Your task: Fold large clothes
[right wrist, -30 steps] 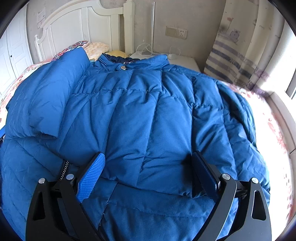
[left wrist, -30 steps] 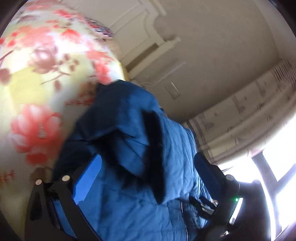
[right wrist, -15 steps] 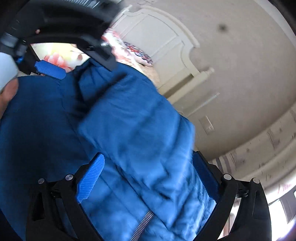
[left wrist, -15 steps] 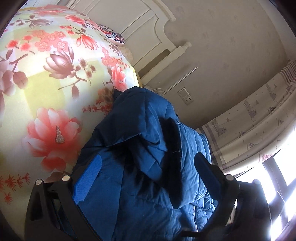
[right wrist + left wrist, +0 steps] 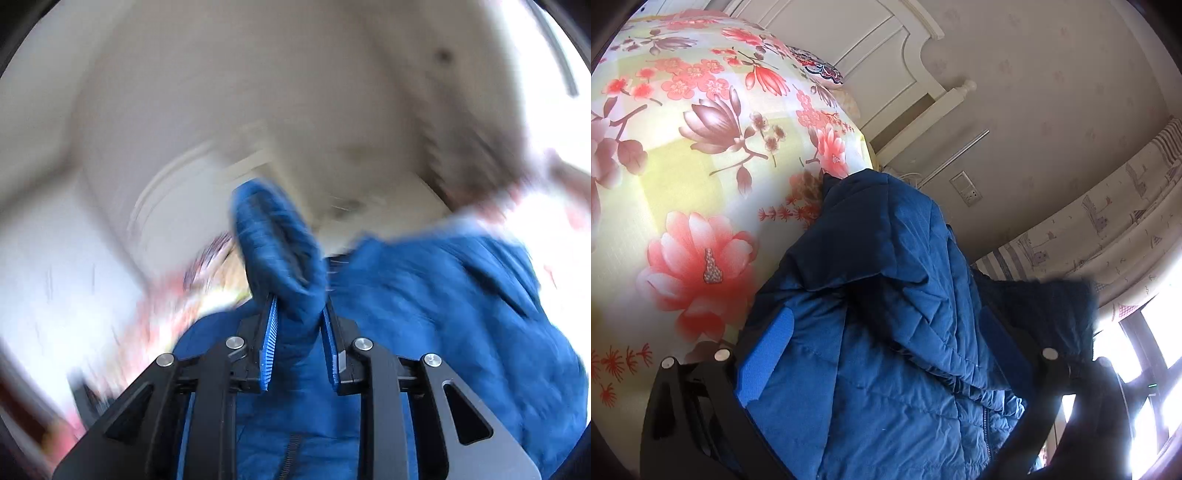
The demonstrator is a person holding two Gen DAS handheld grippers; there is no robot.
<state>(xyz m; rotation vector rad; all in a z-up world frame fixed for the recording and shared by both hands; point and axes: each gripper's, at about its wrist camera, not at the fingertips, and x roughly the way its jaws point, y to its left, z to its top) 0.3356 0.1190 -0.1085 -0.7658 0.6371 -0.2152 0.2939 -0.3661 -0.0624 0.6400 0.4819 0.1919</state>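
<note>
A large blue quilted jacket (image 5: 886,332) lies on the floral bedspread (image 5: 683,166). My left gripper (image 5: 886,343) is open, its blue pads wide apart with jacket fabric bunched between and over them. In the blurred right wrist view my right gripper (image 5: 299,321) is shut on a thick fold of the jacket (image 5: 277,251), which sticks up beyond the fingertips. The rest of the jacket (image 5: 461,314) spreads below and to the right.
A white headboard (image 5: 916,96) and a patterned pillow (image 5: 816,68) stand at the bed's head. A wall socket (image 5: 966,188), a striped curtain (image 5: 1108,221) and a bright window (image 5: 1156,332) lie to the right.
My right gripper has closed on a fold of the jacket and swung fast, blurring its view. The left gripper stays open and has shifted slightly over the jacket.
</note>
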